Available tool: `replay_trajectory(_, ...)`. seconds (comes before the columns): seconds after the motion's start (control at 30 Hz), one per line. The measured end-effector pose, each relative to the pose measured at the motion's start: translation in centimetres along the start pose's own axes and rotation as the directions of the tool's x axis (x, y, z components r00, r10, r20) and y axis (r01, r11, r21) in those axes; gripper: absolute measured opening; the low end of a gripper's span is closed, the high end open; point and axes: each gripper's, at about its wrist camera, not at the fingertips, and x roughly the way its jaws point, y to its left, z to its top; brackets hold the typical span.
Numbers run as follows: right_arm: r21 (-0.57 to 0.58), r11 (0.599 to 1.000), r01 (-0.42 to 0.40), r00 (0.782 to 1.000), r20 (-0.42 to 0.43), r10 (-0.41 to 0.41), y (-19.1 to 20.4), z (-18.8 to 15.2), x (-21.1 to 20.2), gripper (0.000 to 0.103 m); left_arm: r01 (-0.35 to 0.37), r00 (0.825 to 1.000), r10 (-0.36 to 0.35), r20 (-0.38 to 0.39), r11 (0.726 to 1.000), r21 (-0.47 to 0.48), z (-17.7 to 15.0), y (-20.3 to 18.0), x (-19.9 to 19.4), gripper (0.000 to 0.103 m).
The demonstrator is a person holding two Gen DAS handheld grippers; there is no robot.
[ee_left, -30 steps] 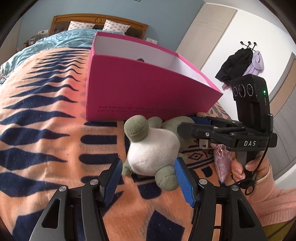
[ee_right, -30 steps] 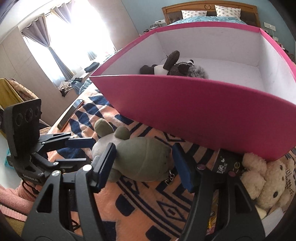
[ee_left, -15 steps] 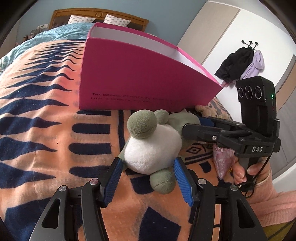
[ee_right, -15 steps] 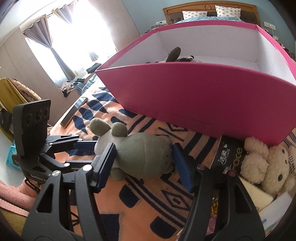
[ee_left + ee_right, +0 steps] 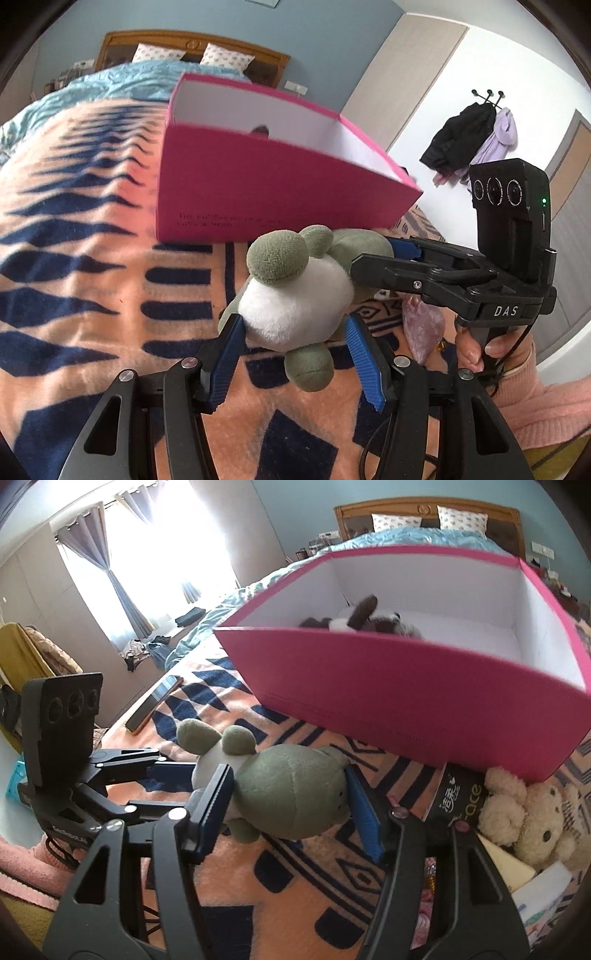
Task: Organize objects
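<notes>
Partly hidden — box toy [image 5: 364,622], plush frog [image 5: 295,295] gripped

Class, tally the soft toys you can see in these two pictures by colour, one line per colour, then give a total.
Green and white: 1, the green plush held between both hand-held grippers
Dark brown and white: 1, the dark plush in the pink box
Cream: 2, the cream bears beside the box
Total: 4
</notes>
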Motion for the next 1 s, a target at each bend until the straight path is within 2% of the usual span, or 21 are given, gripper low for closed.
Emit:
replay_trajectory(0.27,-0.063,0.998,-0.011,0.998,0.06,0.015,2.0,2.1,-1.9,0.064,-0.043,0.997,0.04,0.066,0.998,0.045,2.1,-0.9,-2.8,0.057)
replay_trajectory(0.53,-0.1,0.995,-0.016,0.991,0.132,0.029,2.9,4.7,-3.7,0.064,-0.08,0.986,0.063,0.153,0.991,0.107,5.1,-1.6,-5.2,0.057)
replay_trajectory(0.8,-0.13,0.991,-0.001,0.978,0.208,0.029,2.5,9.0,-5.3,0.064,-0.142,0.971,0.102,0.216,0.974,0.178,10.0,-2.8,-5.8,0.057)
replay_trajectory(1.0,-0.135,0.991,0.011,0.969,0.247,0.023,1.3,12.3,-5.7,0.064,-0.146,0.968,0.104,0.229,0.974,0.175,13.7,-2.0,-5.1,0.057)
